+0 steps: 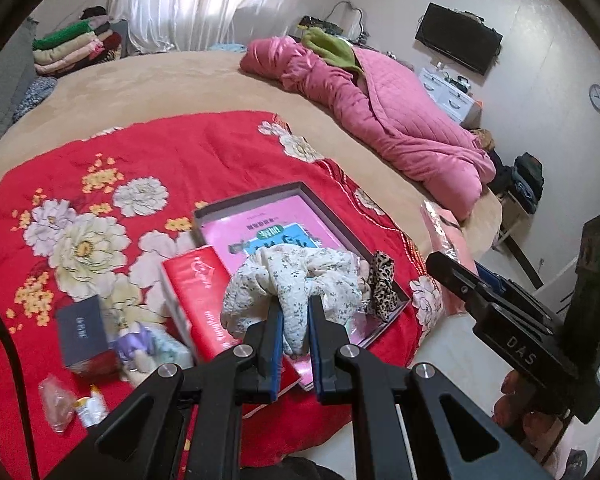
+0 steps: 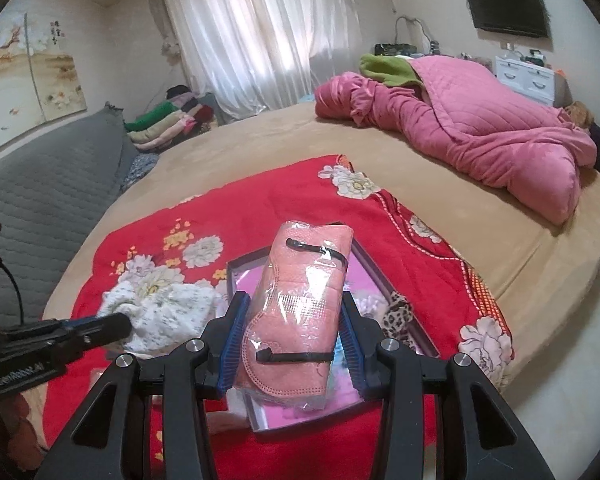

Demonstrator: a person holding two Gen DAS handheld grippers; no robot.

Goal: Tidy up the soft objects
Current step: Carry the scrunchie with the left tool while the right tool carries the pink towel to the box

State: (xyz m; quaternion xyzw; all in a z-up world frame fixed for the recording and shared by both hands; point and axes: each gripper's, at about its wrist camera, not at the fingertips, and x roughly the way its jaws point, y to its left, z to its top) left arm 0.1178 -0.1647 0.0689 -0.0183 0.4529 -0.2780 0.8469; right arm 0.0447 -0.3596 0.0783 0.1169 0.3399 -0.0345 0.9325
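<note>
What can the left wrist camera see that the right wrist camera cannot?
Only the left wrist view shows the red box, the small dark box and the wall clock. Only the right wrist view shows the wall painting. Both show the floral cloth, the pink mask pack, the tray, the red blanket and the television.

Left claw [image 1: 296, 320] pinched shut on cloth; right claw [image 2: 294, 336] half-spread, gripping a packet, both angled downward.

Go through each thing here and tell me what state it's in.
left gripper: shut on the floral cloth
right gripper: shut on the pack of pink masks
shallow box: open, a pink booklet inside
leopard scrunchie: lying in the box
pink quilt: bunched up
</note>
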